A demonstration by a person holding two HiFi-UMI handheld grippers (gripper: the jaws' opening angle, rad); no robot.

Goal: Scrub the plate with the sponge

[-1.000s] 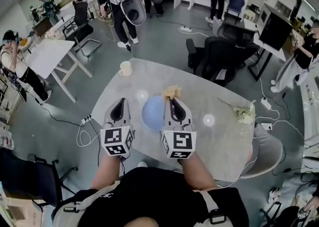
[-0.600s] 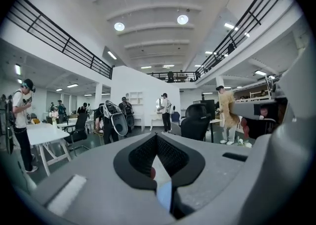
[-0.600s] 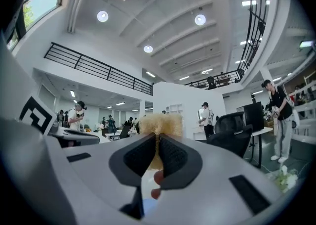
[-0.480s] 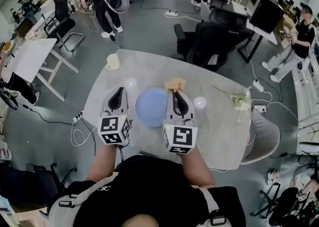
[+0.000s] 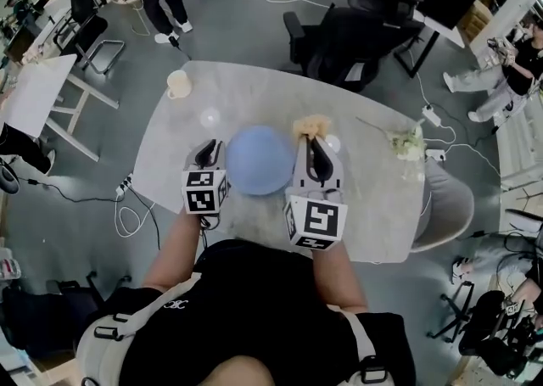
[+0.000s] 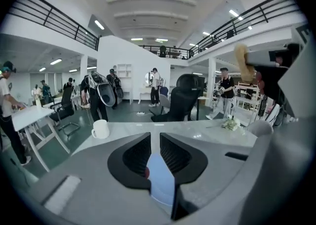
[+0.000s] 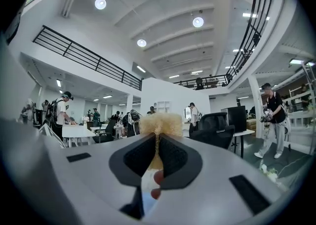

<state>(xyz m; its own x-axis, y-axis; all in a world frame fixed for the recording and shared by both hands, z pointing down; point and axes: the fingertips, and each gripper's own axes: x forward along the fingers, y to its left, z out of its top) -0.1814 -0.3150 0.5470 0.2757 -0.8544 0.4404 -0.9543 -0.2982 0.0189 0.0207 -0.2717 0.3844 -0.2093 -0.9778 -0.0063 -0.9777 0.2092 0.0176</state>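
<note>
Left gripper point(image 5: 207, 155) at plate point(image 5: 259, 159) left rim; jaws just eased wider, rim pinched between. Right gripper point(image 5: 316, 145) clamps sponge point(image 5: 310, 125) just beside plate's right rim.

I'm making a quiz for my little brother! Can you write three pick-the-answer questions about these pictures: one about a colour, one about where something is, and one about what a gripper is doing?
1. What colour is the plate?
A. red
B. blue
C. green

2. Where is the white mug?
A. on top of the plate
B. at the right end of the table
C. near the table's far left edge, beyond the plate

3. What is the right gripper doing?
A. it is shut on the sponge
B. it is open with nothing in it
C. it is shut on the mug

Answers:
1 B, the round plate looks light blue in the head view.
2 C, the mug stands alone at that far left edge.
3 A, the right gripper view shows the fluffy yellow sponge pinched between its jaws.
</note>
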